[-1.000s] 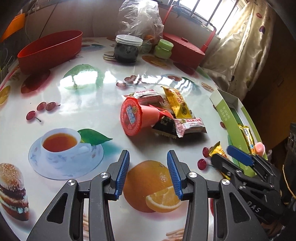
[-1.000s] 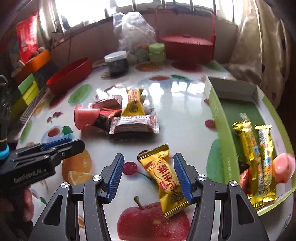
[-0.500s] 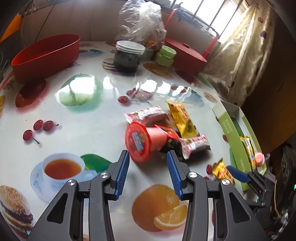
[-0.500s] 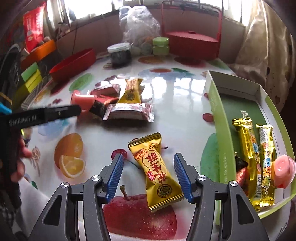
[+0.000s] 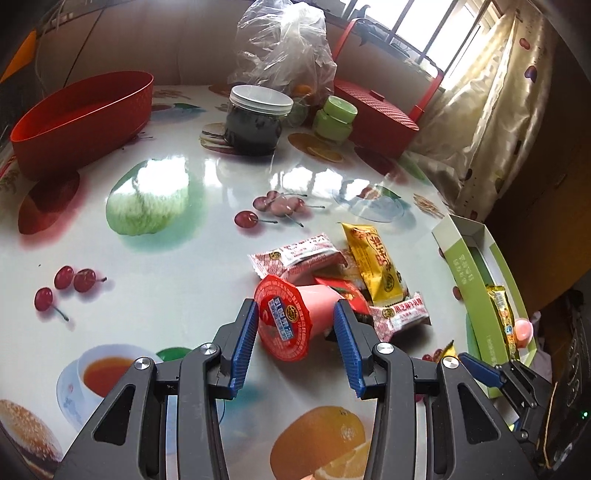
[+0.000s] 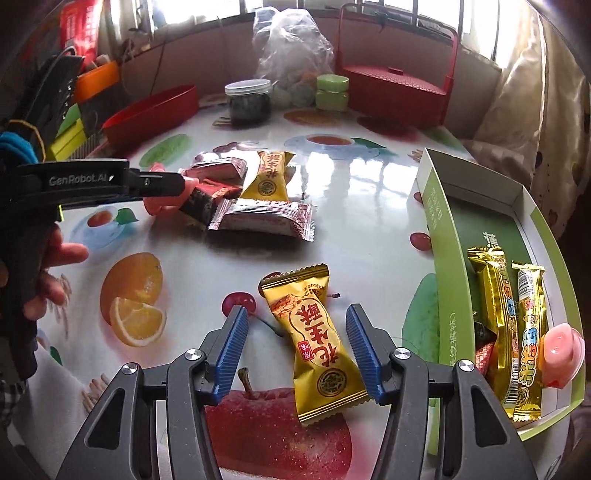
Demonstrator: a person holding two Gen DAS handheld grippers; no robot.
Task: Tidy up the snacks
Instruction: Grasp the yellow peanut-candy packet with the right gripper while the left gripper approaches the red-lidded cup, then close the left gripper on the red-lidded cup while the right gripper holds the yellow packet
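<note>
Astride a pink plastic jelly cup (image 5: 291, 319) lying on its side — left gripper (image 5: 295, 345), jaws parted, pads not visibly pressing, seemingly poised to pinch it. Foil lid toward 7 o'clock, long axis running to 1 o'clock on the glossy fruit-print bench (image 5: 177, 258). Right gripper (image 6: 295, 347), jaws having just narrowed a little yet apart, flanking a gold foil candy wrapper (image 6: 317, 343) — long axis 11 to 5 — near the green cardboard box (image 6: 439, 240) at 3 o'clock.

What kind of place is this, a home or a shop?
Most likely a home, at a dining table: a glossy fruit-print tablecloth, a patterned curtain by a barred window, and a lidded jar beside loose snacks.
</note>
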